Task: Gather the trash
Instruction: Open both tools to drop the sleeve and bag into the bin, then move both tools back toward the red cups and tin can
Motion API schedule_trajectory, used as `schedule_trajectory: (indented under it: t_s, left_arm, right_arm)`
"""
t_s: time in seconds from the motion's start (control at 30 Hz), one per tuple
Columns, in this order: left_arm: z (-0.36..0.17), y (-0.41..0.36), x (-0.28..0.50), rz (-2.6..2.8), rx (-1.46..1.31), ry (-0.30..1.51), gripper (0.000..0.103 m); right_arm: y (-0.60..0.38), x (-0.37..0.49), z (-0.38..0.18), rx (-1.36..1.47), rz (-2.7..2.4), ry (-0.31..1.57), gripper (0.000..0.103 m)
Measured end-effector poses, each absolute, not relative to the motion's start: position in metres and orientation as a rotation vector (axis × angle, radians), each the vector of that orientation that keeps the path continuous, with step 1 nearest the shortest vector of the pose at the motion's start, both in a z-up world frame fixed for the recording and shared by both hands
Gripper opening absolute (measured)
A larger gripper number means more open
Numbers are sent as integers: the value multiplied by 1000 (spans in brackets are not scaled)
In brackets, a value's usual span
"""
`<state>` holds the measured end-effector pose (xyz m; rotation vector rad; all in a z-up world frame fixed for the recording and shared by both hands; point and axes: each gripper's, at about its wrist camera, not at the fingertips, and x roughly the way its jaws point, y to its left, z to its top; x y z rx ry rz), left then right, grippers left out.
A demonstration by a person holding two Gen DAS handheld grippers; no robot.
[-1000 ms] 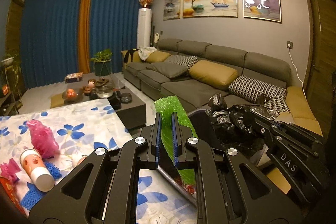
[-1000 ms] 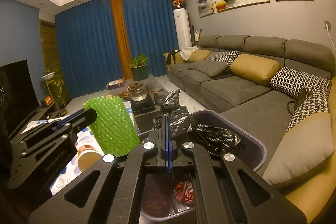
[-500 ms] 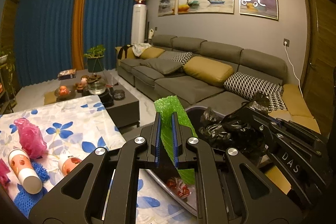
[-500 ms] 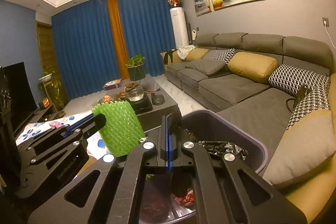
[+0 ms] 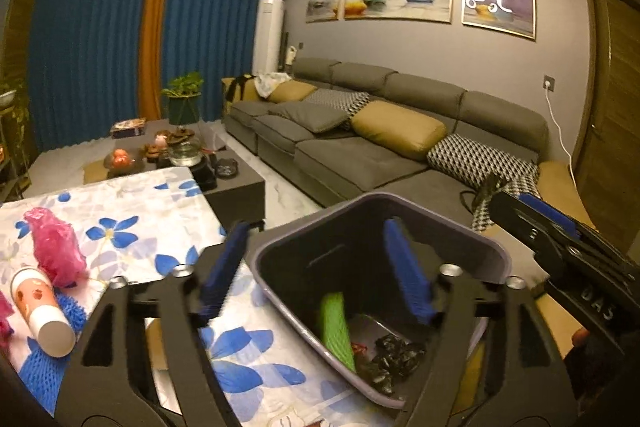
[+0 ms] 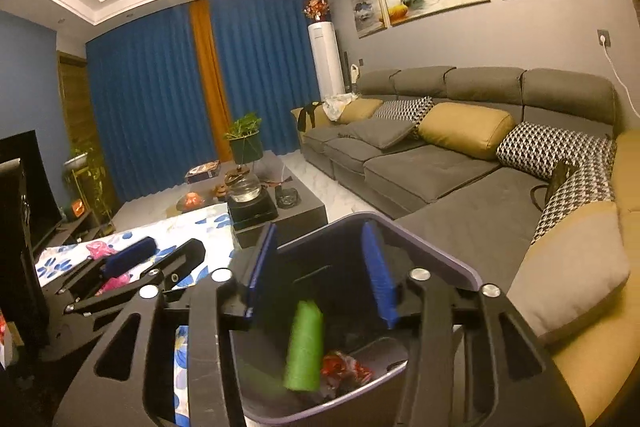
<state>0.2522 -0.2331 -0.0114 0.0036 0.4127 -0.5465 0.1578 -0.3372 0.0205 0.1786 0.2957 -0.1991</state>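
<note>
Green foam netting sleeve [image 5: 337, 331] is dropping into the grey plastic bin [image 5: 472, 239]; both hand-held grippers, left [image 5: 316, 271] and right [image 6: 320, 269], are opening, empty; "DAS" is showing on the right one.

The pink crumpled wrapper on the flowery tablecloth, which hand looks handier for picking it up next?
Probably the left. The left gripper, jaws opening and empty, hangs nearer the pink wrapper. The right gripper, also opening, faces the bin on the far side.
</note>
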Motion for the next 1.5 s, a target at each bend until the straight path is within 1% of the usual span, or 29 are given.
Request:
schedule_trajectory:
  t_s: [0.2,0.4,0.7,1.17,1.5]
  left_arm:
    - [-4,-212,238,-464,-15,397,87]
    - [-3,-175,215,-345,-23,380,91]
    - [-7,-97,173,-163,-55,385,91]
    - [-22,42,89,133,-42,377,91]
    - [-45,113,43,215,-10,411,91]
  right_arm:
    - [-327,142,25,137,-215,266,64]
    - [-311,130,25,104,-223,254,74]
    - [-272,114,17,85,-160,273,77]
    - [-162,89,1,64,43,321,77]
    - [-99,80,-7,33,180,346,77]
